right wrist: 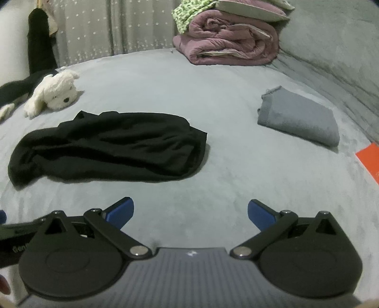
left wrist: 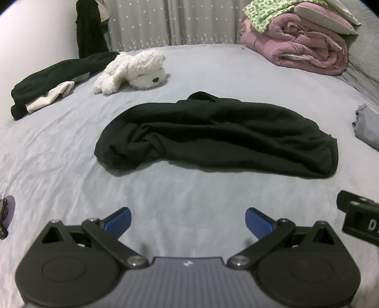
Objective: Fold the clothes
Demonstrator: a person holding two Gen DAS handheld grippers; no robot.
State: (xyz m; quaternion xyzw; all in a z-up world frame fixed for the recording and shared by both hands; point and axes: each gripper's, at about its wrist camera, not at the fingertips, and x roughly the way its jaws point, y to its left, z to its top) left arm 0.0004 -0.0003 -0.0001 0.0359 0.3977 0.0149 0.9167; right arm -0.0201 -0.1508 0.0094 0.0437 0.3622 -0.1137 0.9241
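A crumpled black garment (left wrist: 213, 135) lies in a loose heap in the middle of the grey bed sheet (left wrist: 189, 194); the right wrist view shows the same black garment (right wrist: 109, 147) to the left. My left gripper (left wrist: 188, 221) hovers over bare sheet in front of it, open, with nothing between its blue fingertips (left wrist: 118, 221). My right gripper (right wrist: 190, 214) is open too, empty, in front and to the right of the garment. A folded grey garment (right wrist: 300, 120) rests on the right of the bed.
A white plush dog (left wrist: 135, 71) lies at the back left beside a dark pile of clothes (left wrist: 54, 78). Rolled pink bedding (left wrist: 300, 45) sits at the back right. An orange flat object (right wrist: 370, 161) lies at the right edge. A starred curtain (left wrist: 170, 21) hangs behind the bed.
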